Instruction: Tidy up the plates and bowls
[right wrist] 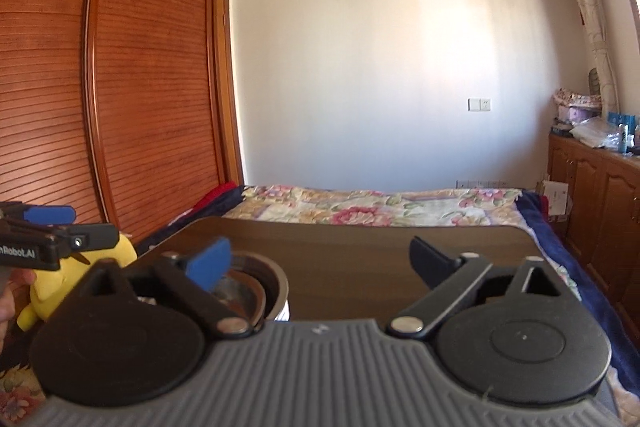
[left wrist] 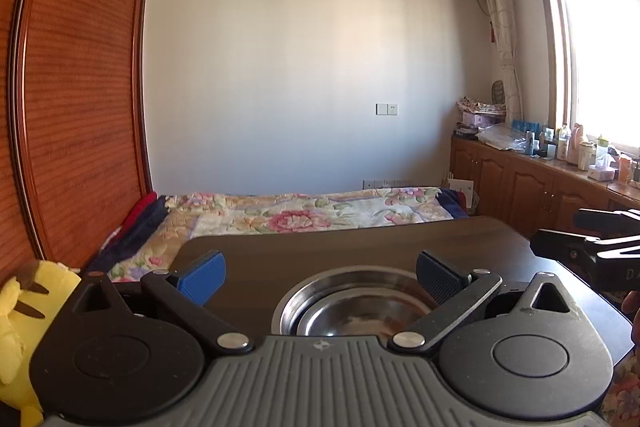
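Observation:
Nested steel bowls (left wrist: pixel 352 307) sit on the dark wooden table (left wrist: pixel 360 239), a smaller bowl inside a wider one. My left gripper (left wrist: pixel 320 277) hovers just above and behind them, open, its blue pads wide apart and touching nothing. In the right wrist view the same stack of bowls (right wrist: pixel 256 287) lies low on the left, partly hidden behind the blue finger. My right gripper (right wrist: pixel 322 263) is open over the bare table (right wrist: pixel 360 247), holding nothing. Each gripper shows at the other view's edge: the right gripper (left wrist: pixel 576 231), the left gripper (right wrist: pixel 76 227).
A bed with a floral quilt (left wrist: pixel 304 215) lies beyond the table's far edge. A yellow plush toy (left wrist: pixel 20 311) sits at the left beside the wooden wardrobe (left wrist: pixel 80 87). A low cabinet (left wrist: pixel 540 183) with bottles runs under the window on the right.

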Action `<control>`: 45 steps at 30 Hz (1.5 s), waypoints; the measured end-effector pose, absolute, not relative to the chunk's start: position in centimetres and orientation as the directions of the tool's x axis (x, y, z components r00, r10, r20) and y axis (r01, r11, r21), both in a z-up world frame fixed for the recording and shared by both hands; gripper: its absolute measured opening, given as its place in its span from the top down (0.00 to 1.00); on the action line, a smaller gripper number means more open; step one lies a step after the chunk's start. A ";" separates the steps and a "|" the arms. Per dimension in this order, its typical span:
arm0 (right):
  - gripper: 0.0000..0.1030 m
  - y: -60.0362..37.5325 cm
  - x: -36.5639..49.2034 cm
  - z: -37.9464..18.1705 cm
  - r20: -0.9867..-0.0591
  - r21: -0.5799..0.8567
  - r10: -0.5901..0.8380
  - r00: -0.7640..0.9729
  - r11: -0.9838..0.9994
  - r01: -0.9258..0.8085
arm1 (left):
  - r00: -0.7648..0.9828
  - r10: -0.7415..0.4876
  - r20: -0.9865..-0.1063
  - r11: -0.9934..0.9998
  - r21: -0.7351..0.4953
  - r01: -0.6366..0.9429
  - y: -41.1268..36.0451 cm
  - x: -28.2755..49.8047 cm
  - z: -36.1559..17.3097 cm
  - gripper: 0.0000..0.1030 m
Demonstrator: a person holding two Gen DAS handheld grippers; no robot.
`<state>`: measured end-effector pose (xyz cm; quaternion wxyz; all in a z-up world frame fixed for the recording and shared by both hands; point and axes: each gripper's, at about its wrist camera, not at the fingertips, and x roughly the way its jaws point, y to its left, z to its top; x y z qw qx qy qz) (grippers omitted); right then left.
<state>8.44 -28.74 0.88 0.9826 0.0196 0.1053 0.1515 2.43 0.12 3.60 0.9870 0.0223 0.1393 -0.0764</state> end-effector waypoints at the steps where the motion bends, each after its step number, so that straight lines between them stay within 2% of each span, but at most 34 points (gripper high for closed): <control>1: 0.03 -28.8 8.3 1.0 -0.198 0.066 0.299 0.933 0.954 -0.292 | 0.950 -0.145 -0.275 0.987 0.030 0.160 -0.3 2.1 3.7 0.00; 2: 0.00 -28.9 8.1 1.2 -0.194 0.062 0.298 0.935 0.955 -0.291 | 0.950 -0.147 -0.274 0.986 0.033 0.162 -0.5 2.0 3.9 0.00; 15: 0.00 -30.1 5.2 1.6 -0.160 0.066 0.229 0.960 0.973 -0.221 | 0.940 -0.131 -0.314 0.986 0.058 0.157 -2.7 0.7 3.2 0.00; 45: 0.00 -29.3 4.3 -1.7 -0.232 0.064 0.126 0.964 0.991 -0.114 | 0.923 -0.065 -0.380 0.992 0.073 0.100 -1.2 0.4 -1.0 0.00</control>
